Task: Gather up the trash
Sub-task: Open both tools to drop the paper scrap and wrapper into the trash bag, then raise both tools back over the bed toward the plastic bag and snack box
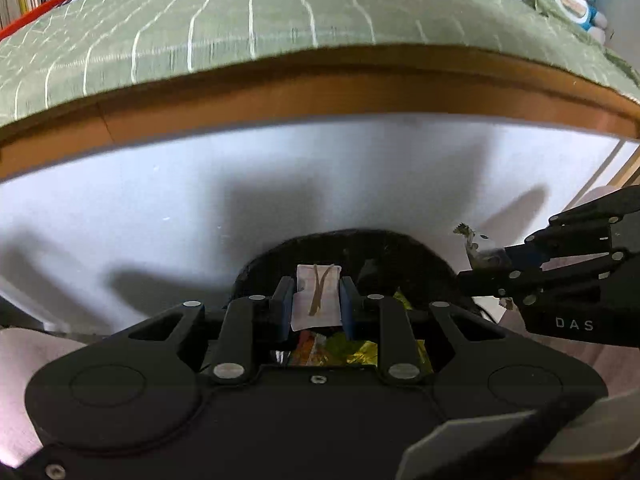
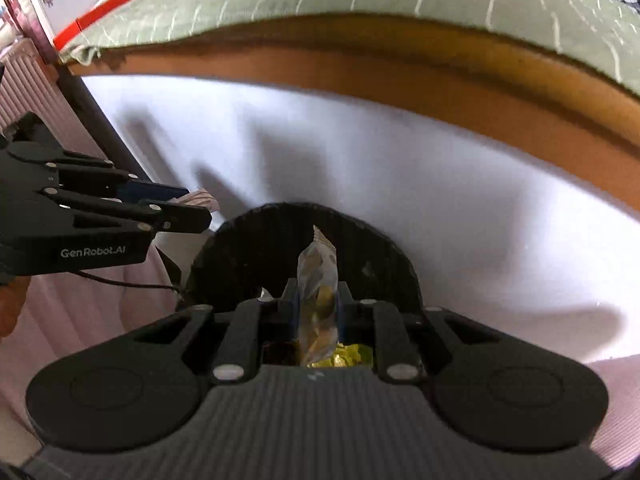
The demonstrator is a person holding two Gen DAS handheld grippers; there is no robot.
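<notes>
White bed side [image 1: 320, 184], black bin [image 1: 376, 248] below, left hand-held gripper [image 1: 316, 300] clamping white paper scrap [image 1: 316, 292], right hand-held gripper [image 2: 318, 300] pinching seemingly clear wrapper [image 2: 318, 276]

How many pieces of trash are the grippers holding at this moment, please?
2: a white paper scrap in the left gripper, a clear plastic wrapper in the right gripper, both above the black bin.

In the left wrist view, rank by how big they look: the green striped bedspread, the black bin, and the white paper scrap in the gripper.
1. green striped bedspread, widest across the frame.
2. black bin, partly hidden behind the left gripper.
3. white paper scrap, smallest, though nearest the camera.
</notes>
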